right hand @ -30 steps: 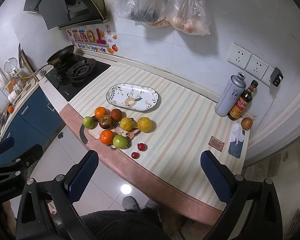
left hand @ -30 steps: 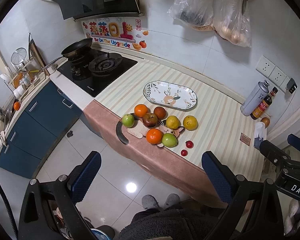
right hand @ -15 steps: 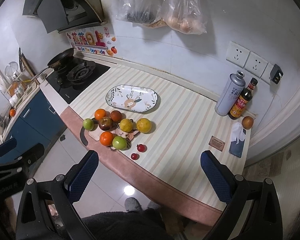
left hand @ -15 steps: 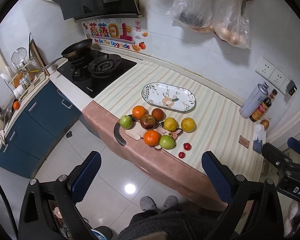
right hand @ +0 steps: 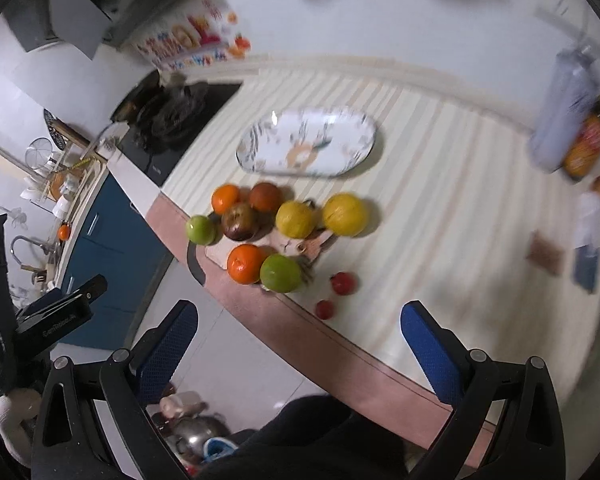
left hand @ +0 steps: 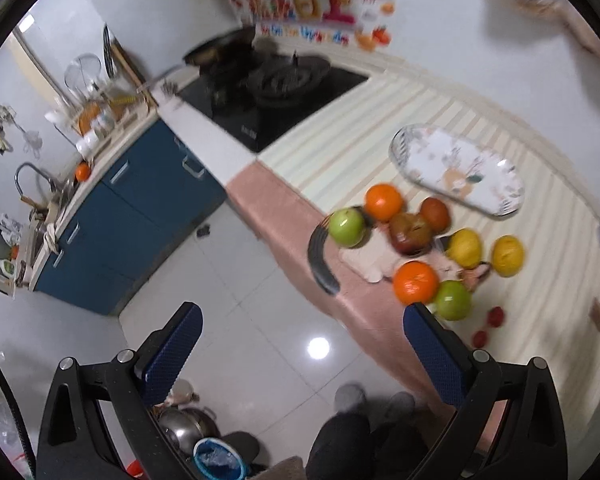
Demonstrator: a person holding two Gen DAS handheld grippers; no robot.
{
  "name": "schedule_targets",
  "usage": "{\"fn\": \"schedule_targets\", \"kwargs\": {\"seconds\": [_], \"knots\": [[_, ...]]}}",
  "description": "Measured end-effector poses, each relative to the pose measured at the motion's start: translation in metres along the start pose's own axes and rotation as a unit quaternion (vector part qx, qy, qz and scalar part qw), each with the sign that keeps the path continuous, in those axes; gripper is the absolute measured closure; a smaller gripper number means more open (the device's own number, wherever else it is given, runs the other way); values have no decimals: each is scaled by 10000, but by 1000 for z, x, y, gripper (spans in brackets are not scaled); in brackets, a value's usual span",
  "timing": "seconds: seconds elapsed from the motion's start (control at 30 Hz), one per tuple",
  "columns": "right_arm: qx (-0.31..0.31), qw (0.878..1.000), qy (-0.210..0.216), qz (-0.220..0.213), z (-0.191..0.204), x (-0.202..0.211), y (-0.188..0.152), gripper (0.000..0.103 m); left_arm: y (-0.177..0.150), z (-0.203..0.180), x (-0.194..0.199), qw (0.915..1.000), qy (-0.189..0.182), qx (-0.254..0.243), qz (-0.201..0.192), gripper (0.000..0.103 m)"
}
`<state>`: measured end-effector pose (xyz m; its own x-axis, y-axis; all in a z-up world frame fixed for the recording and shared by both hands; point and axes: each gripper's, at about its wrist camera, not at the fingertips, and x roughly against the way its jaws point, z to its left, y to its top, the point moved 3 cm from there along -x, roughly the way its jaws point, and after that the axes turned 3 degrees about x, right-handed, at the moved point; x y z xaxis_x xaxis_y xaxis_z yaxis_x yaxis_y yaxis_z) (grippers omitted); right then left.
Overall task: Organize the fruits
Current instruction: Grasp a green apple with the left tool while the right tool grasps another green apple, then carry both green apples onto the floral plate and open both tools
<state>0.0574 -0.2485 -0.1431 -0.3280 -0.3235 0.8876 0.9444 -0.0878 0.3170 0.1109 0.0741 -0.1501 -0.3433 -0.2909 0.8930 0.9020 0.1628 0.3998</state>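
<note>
A cluster of fruit lies near the counter's front edge: two oranges (right hand: 244,263), two green apples (right hand: 281,273), a dark red apple (right hand: 240,221), a brown-red fruit (right hand: 265,196), two yellow fruits (right hand: 345,215) and two small red fruits (right hand: 343,283). Some rest on a wooden board (right hand: 260,246). A patterned oval plate (right hand: 306,144) lies empty behind them, also in the left wrist view (left hand: 458,169). My left gripper (left hand: 300,342) is open and empty, over the floor left of the fruit (left hand: 415,282). My right gripper (right hand: 298,340) is open and empty, in front of the counter edge.
A gas hob (left hand: 276,96) with a pan sits left of the striped mat (right hand: 440,208). A spray can (right hand: 562,112) and sauce bottle (right hand: 588,142) stand at the right by the wall. Blue cabinets (left hand: 140,200) and tiled floor (left hand: 240,320) lie below left.
Both grippers have moved down and closer to the counter, so the fruit looks larger. The left view has swung left toward the floor. Both stay open and empty.
</note>
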Motion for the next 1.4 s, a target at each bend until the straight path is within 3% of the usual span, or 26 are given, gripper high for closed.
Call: {"fn": "schedule_targets", "kwargs": {"seconds": [0.13, 0.27, 0.33, 0.5, 0.63, 0.67, 0.73, 0.77, 0.83, 0.9, 1.23, 1.4], "knots": [[-520, 9956, 361, 686, -3, -89, 8, 11, 20, 2, -52, 9988, -147, -113, 455, 0], [-1018, 9873, 396, 1157, -4, -166, 9, 23, 41, 1, -103, 9936, -590, -109, 958, 4], [-1289, 9815, 471, 1337, -4, -195, 8, 26, 51, -2, -130, 9896, -775, -128, 1206, 12], [-1723, 9707, 524, 1591, 5, -250, 5, 26, 74, -12, -184, 9763, -1330, -117, 1702, 15], [-1824, 9689, 497, 1599, 12, -270, 3, 29, 85, -24, -215, 9694, -1518, -260, 1914, 15], [-1853, 9695, 486, 1529, 11, -272, 3, 37, 87, -29, -223, 9672, -1575, -338, 1965, 15], [-1786, 9714, 382, 1514, 12, -275, 3, 39, 87, -35, -233, 9649, -1574, -445, 2054, 15], [-1797, 9710, 357, 1534, 12, -274, 2, 39, 86, -38, -238, 9633, -1594, -487, 2103, 19], [-1730, 9724, 213, 1548, 16, -275, 2, 39, 84, -44, -246, 9597, -1671, -545, 2193, 41], [-1588, 9748, 119, 1560, 21, -271, 4, 39, 81, -49, -251, 9561, -1759, -582, 2269, 50], [-1202, 9779, -24, 1708, 44, -285, 28, 40, 74, -61, -240, 9636, -1663, -544, 2020, 51], [-1118, 9794, -78, 1682, 36, -270, 24, 40, 66, -64, -233, 9665, -1584, -607, 1924, 51]]}}
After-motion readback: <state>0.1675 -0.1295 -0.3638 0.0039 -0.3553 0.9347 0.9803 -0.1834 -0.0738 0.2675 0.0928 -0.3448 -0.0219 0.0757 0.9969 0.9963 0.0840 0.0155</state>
